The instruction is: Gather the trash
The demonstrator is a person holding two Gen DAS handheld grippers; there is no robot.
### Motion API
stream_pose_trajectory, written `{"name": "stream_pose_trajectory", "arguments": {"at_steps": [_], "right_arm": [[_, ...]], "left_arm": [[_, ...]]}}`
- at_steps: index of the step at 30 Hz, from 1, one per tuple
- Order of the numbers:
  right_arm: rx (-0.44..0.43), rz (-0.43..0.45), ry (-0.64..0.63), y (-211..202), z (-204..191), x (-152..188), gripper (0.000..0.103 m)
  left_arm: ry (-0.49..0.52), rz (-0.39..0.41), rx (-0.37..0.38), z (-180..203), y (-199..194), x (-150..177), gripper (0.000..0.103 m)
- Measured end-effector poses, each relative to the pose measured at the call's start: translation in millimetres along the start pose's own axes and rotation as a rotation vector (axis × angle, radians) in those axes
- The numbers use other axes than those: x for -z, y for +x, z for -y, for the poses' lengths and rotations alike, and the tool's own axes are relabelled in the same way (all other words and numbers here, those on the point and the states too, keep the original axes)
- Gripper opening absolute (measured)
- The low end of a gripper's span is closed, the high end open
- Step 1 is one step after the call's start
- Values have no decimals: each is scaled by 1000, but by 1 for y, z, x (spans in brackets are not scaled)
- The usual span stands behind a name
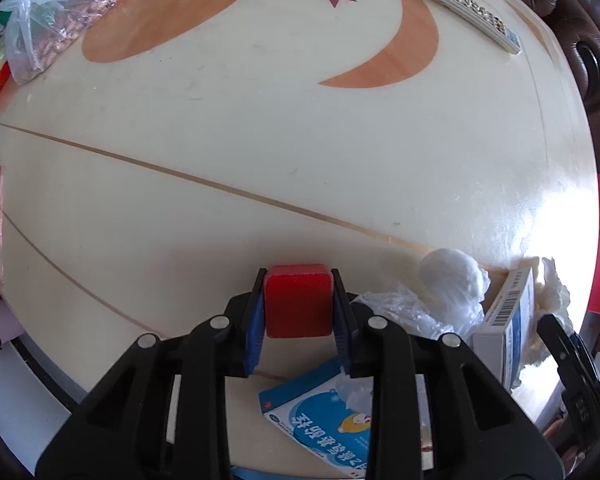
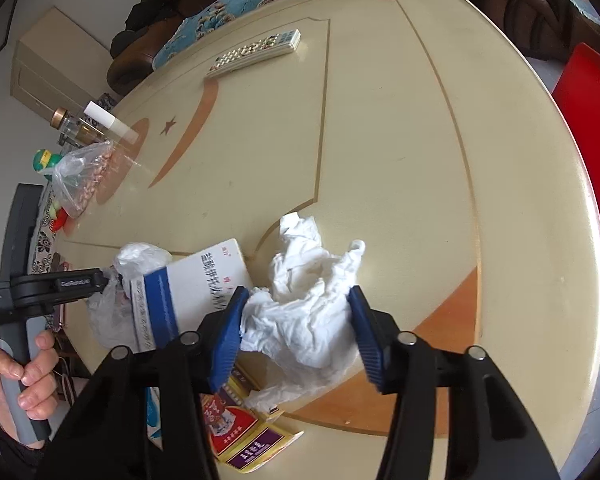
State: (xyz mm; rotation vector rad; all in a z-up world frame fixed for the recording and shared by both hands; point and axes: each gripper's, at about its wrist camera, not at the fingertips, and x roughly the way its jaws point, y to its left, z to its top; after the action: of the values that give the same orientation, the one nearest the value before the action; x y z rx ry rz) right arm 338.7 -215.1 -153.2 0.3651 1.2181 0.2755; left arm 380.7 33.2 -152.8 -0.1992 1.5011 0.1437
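My left gripper [image 1: 298,300] is shut on a red block [image 1: 298,304] and holds it low over the cream table [image 1: 260,140]. Below it lies a blue and white packet [image 1: 320,420]. To its right are a crumpled clear plastic bag [image 1: 412,312], a white paper ball [image 1: 452,276] and a white medicine box [image 1: 508,320]. My right gripper [image 2: 296,324] is open with its jaws on either side of a crumpled white tissue [image 2: 304,308]. The white and blue medicine box [image 2: 192,284] lies just left of it, and a red and purple carton [image 2: 240,436] lies beneath.
A remote control [image 2: 256,52] lies at the far side of the table. A plastic bag of peanuts [image 1: 60,28] and bottles [image 2: 96,124] stand at the left edge. A red chair [image 2: 588,152] stands to the right, a brown sofa [image 2: 140,60] beyond.
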Motion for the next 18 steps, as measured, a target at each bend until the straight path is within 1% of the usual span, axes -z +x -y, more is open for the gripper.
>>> {"name": "stream_pose_trajectory", "arguments": {"at_steps": [2,3,6,13,16,18], "right_arm": [[1,2,3,0,1,0,37],[0,4,5,-1,2,0,32],[9,16,-1,-5,4,0,27],[49,68,-19,-28,9,-1,24],[79,92,-34,-38,10,-1,24],[87,102,-34,-45,12,-1,24]], "left_arm": [[8,-3,12,0,1,-2,29],[17,-1,15,1,1,-2,29],[38,5,25,2,3,-2,29],[46,15,56,-13,2,-3,29],[48,19,61,-33,-3,-8,29],[49,24,63,-38,-4,-8,29]]}}
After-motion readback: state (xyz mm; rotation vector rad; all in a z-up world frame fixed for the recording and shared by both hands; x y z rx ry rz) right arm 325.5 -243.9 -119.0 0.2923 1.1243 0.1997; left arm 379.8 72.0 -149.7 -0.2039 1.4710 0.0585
